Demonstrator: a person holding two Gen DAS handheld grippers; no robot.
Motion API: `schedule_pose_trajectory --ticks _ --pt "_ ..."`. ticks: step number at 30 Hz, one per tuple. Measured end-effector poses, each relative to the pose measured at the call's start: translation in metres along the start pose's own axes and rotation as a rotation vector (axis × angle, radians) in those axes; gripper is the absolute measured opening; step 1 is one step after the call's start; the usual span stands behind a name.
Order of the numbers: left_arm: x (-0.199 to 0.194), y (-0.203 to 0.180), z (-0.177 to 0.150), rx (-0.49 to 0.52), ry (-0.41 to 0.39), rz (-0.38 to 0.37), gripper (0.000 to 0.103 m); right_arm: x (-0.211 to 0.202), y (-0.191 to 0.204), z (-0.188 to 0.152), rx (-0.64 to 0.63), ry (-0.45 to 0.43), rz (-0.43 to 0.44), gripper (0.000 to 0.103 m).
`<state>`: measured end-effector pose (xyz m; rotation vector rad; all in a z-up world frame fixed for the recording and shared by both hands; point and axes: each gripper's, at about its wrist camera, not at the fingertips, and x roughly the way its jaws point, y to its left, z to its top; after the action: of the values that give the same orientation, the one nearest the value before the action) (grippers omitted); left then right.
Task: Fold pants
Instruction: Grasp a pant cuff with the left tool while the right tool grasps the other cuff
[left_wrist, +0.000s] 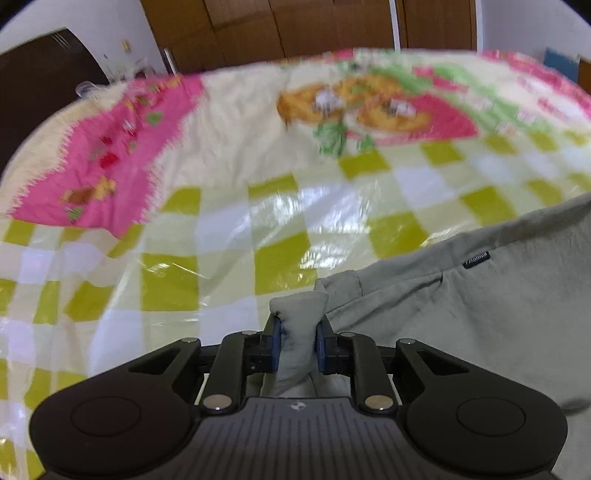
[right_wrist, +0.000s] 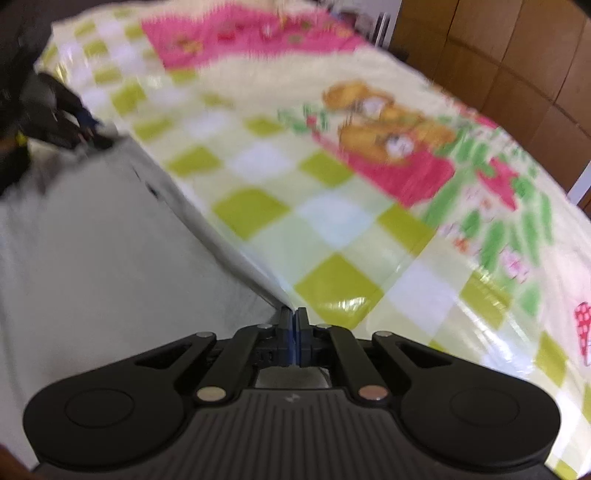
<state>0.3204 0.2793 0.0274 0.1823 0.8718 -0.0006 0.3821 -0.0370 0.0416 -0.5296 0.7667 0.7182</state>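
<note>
Grey pants (left_wrist: 461, 295) lie on your checkered, glossy plastic tablecloth (left_wrist: 221, 236), spreading right of your left gripper (left_wrist: 298, 332), whose blue pads pinch a bunched fold of the soft cloth. Your right gripper (right_wrist: 294, 332) is closed tight on a thin edge of the pants (right_wrist: 110, 258).

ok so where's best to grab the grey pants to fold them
Probably at the corners of one edge, coming in from the near side. The left gripper already pinches a bunched corner of the pants; the right gripper is shut on the thin edge. Held there, the cloth hangs taut between them.
</note>
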Motion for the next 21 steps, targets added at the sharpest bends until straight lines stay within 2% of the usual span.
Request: schedule_pose_trajectory --ticks 3,6,8,10,13,16,18,21 --pt "-0.056 0.005 -0.016 -0.043 -0.105 -0.031 0.032 -0.058 0.014 0.001 0.001 -0.081 -0.015 0.001" --pt "-0.117 0.010 -0.054 -0.093 -0.198 -0.083 0.032 -0.121 0.041 -0.010 -0.008 -0.145 -0.027 0.001" --pt "-0.144 0.009 -0.082 -0.112 -0.218 -0.105 0.032 -0.156 0.064 -0.028 -0.010 -0.163 -0.029 0.001" --pt "-0.162 0.005 -0.115 -0.133 -0.201 -0.119 0.032 -0.176 0.089 -0.050 0.003 -0.150 -0.016 0.001" --pt "-0.167 -0.004 -0.163 -0.145 -0.135 -0.117 0.032 -0.181 0.129 -0.083 0.004 -0.094 0.021 0.001" --pt "-0.153 -0.011 -0.200 -0.152 -0.061 -0.101 0.032 -0.163 0.156 -0.112 0.039 -0.014 0.081 0.001" --pt "-0.147 -0.010 -0.214 -0.180 -0.044 -0.093 0.032 -0.147 0.170 -0.128 0.085 0.041 0.122 0.001" --pt "-0.151 -0.005 -0.220 -0.216 -0.065 -0.100 0.032 -0.134 0.185 -0.139 0.096 0.078 0.142 0.001"
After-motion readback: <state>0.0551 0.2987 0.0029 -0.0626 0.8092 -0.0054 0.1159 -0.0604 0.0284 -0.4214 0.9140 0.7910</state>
